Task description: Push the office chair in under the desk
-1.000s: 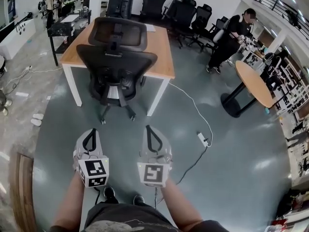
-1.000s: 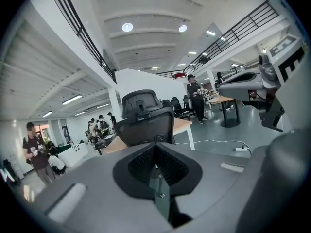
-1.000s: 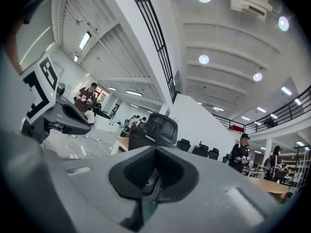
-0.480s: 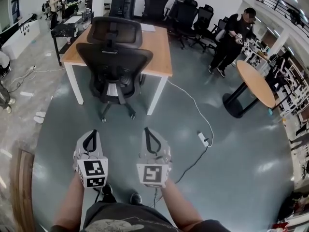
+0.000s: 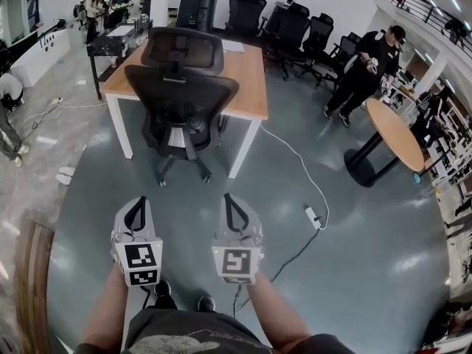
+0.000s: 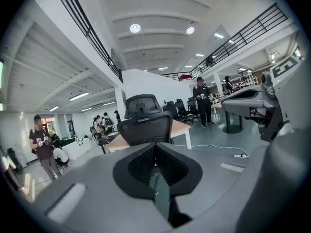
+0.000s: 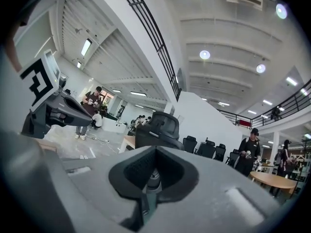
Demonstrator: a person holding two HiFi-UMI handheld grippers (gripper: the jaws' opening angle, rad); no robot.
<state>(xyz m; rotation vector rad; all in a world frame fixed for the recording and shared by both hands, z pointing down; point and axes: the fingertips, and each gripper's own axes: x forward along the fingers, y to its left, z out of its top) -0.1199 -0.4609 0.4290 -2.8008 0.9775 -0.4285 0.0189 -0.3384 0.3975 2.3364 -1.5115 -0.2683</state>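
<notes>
L gripper & R gripper, jaws of both pressed together on nothing, hang well short of the office chair. Chair's seat looks tucked under the desk, backrest at its near edge, legs poking out. I'd judge it in or nearly so

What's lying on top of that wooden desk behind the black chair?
A white sheet lies near the desk's far right corner; the top that shows is otherwise bare. The office chair's back and headrest cover its middle, so anything there is hidden.
</notes>
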